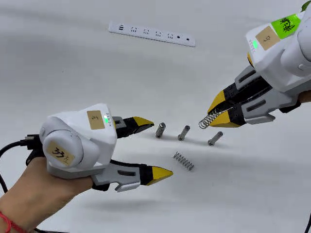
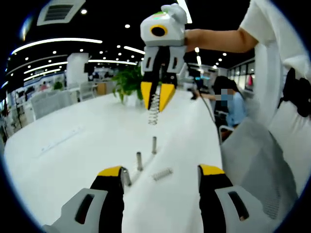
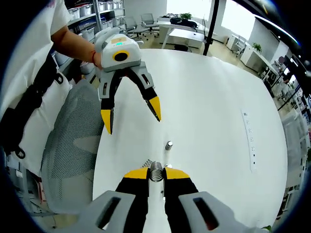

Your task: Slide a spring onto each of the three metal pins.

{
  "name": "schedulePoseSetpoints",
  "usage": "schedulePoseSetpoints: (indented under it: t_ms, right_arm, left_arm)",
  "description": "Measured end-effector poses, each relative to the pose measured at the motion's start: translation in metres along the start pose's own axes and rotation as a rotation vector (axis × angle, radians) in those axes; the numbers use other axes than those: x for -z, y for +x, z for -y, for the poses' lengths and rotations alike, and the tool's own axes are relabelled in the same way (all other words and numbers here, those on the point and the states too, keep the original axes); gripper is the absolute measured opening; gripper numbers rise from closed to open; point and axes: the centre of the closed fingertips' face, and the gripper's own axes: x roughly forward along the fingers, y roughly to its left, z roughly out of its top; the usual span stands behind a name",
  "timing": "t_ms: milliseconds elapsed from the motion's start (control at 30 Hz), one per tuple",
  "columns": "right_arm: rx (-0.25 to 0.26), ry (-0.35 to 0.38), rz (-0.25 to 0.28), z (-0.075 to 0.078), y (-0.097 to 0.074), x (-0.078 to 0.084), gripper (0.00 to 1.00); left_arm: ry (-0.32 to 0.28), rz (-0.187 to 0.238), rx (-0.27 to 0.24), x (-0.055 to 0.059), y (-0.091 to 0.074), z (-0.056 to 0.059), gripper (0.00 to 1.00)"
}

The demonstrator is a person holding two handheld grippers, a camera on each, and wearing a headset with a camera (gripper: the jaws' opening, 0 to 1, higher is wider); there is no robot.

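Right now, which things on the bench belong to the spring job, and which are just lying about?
Job:
three short metal pins
loose steel coil spring
held steel coil spring, in the right gripper

Lying about:
long flat white power strip

Bright, even overhead light flattens my white table (image 1: 73, 73); only soft, pale shadows lie under my left gripper (image 1: 160, 147) and the pins (image 1: 183, 132). Ceiling lights (image 2: 127, 26) glare in the left gripper view, windows (image 3: 226, 17) blow out in the right. Both fisheye views bend and soften at the edges.
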Motion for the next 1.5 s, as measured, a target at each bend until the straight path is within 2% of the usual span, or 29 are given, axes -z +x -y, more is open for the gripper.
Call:
schedulePoseSetpoints:
  t_ms: [200, 567, 1100, 1500]
  right_arm:
    - [0.025, 0.037, -0.005, 0.016, 0.015, 0.007, 0.12]
    - [0.027, 0.079, -0.032, 0.027, 0.041, 0.020, 0.12]
    - [0.010, 0.097, -0.060, 0.027, 0.060, 0.026, 0.12]
    - [-0.004, 0.088, -0.086, 0.029, 0.071, 0.033, 0.12]
  left_arm:
    - [-0.020, 0.006, -0.014, 0.006, -0.002, -0.009, 0.71]
    - [-0.053, 0.029, -0.019, 0.012, -0.003, -0.016, 0.87]
    - [-0.088, 0.021, -0.013, 0.020, -0.002, -0.018, 0.90]
    - [-0.100, 0.026, -0.008, 0.020, 0.000, -0.018, 0.90]
